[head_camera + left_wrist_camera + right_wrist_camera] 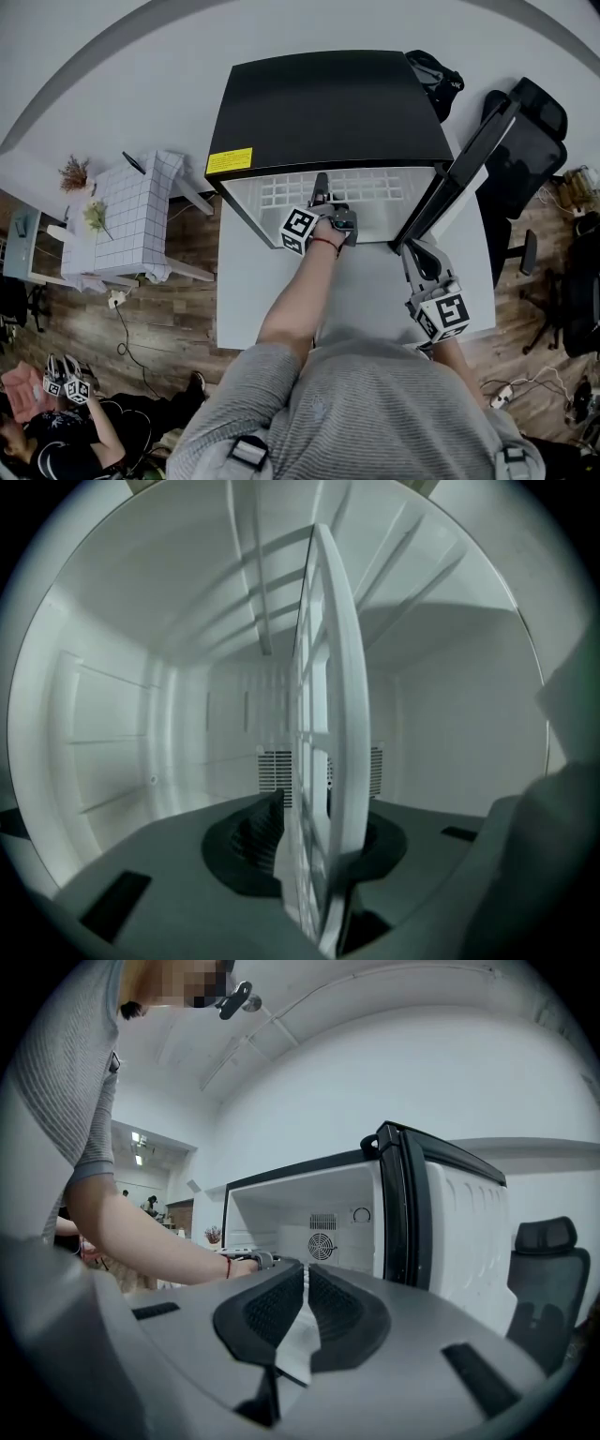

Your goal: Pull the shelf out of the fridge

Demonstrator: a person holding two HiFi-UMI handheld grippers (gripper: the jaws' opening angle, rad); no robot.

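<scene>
While L gripper (323, 813) clamps shelf (328, 667) | R gripper (304, 1283) closed, empty | fridge (328, 103) open

Left gripper (322, 192): carried forward on an outstretched arm, jaws clamped on the front edge of the shelf (375, 187), which stands edge-on between them. Left forearm (298, 295): bare and straight, with a red band (325, 244) at the wrist. Right gripper (419, 253): held back at the right side, near the torso, jaws pressed together with nothing between them.
</scene>
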